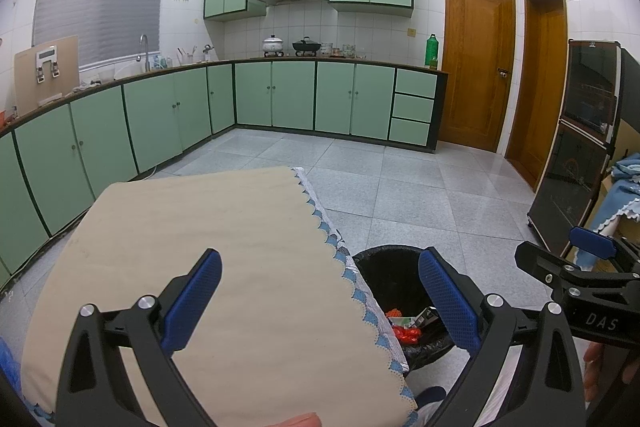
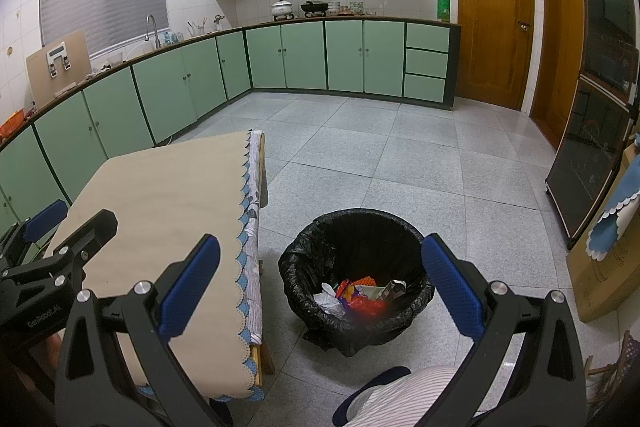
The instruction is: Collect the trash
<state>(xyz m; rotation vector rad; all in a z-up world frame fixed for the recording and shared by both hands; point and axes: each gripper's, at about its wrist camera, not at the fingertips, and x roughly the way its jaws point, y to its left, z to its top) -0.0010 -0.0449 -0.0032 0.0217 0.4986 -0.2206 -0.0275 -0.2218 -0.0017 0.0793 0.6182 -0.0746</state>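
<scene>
A bin with a black liner (image 2: 356, 251) stands on the floor right of the table; it also shows in the left wrist view (image 1: 384, 259). Inside lie red and orange wrappers (image 2: 360, 297), white crumpled paper (image 2: 328, 301) and a small carton (image 2: 394, 287). My left gripper (image 1: 320, 303) is open and empty above the beige tablecloth (image 1: 224, 251). My right gripper (image 2: 320, 285) is open and empty above the bin. Each gripper shows at the edge of the other's view: the right one (image 1: 592, 259) and the left one (image 2: 60, 231).
The table (image 2: 168, 211) has a beige cloth with a blue scalloped edge. Green cabinets (image 2: 280, 55) run along the left and back walls. A dark glass cabinet (image 2: 592, 115) and a cardboard box (image 2: 600, 267) stand at the right. My striped knee (image 2: 400, 395) is at the bottom.
</scene>
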